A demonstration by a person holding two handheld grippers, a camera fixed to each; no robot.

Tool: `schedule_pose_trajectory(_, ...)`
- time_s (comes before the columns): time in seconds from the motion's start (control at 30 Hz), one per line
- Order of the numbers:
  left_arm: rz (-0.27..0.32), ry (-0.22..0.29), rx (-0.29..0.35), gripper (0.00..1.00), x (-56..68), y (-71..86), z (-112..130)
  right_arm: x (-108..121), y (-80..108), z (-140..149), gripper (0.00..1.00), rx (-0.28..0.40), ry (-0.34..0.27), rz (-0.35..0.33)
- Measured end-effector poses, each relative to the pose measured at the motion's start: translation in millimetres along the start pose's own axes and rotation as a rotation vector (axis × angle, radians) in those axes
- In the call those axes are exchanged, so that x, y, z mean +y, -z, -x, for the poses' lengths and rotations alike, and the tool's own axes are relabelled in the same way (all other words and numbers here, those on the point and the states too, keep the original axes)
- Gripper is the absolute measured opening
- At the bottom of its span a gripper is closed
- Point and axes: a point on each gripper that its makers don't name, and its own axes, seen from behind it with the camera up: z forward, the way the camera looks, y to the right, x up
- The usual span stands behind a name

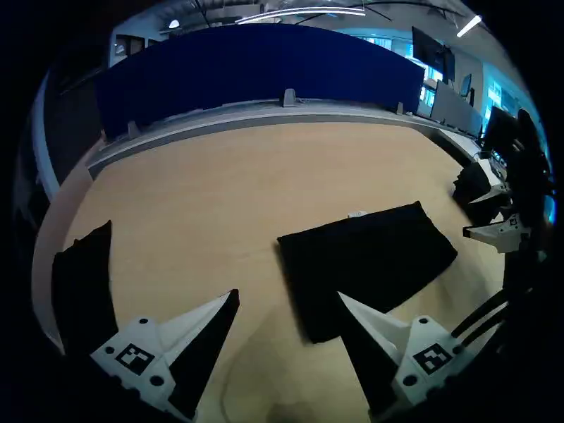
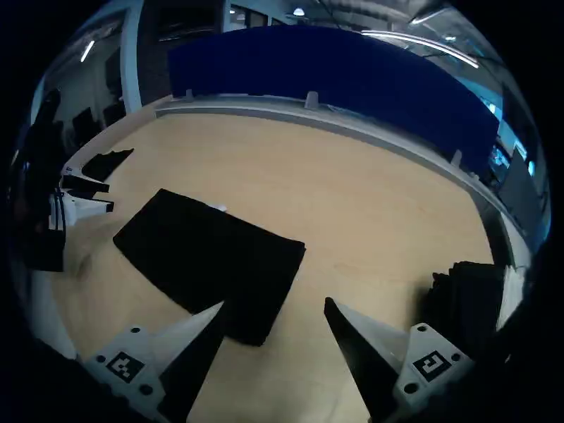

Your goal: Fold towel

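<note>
The black towel (image 1: 366, 264) lies flat on the light wood surface (image 1: 233, 197). It is folded into a neat block. A small white tag (image 1: 357, 213) pokes out at its far edge.

My left gripper (image 1: 287, 294) hangs just at the near left corner of the towel. Its two fingers (image 1: 201, 331) are spread wide apart and hold nothing. One finger tip sits in front of the towel's near edge, and the other is over bare wood to the left of the towel.

My right gripper (image 2: 273, 302) hangs at the near right corner of the towel (image 2: 211, 261). Its fingers (image 2: 359, 345) are wide apart too, with nothing in them. One finger covers a bit of the towel's near edge.

In the left gripper view, my right gripper (image 1: 497, 236) shows past the right side of the towel. In the right gripper view, my left gripper (image 2: 84, 201) shows past the left side of the towel.

Well to the left of the towel lies another dark cloth (image 1: 84, 289), close to the surface's edge. Well to the right of the towel sits a pile of dark cloths (image 2: 472, 296). Far behind the towel, a long blue wall panel (image 1: 261, 70) stands along the back of the surface. The wood between the towel and that panel is bare.
</note>
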Motion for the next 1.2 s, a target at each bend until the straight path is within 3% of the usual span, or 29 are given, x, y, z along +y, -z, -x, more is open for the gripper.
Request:
schedule_pose_trajectory(0.3,-0.012,0.024,-0.006,0.93,2.1,18.9,15,-5,5.1,10,1.0,-0.004,0.023,-0.028)
schedule_pose_trajectory(0.7,-0.064,0.066,-0.01,0.93,-3.4,54.4,40,-25,-1.0,32,0.97,-0.06,0.154,-0.127)
schedule_pose_trajectory(0.97,-0.107,0.122,-0.008,0.93,-14.3,77.2,56,-27,-8.4,45,0.86,-0.098,0.219,-0.15)
schedule_pose_trajectory(1.2,-0.133,0.151,-0.007,0.93,-24.6,88.8,64,-25,-18.2,53,0.63,-0.128,0.211,-0.17)
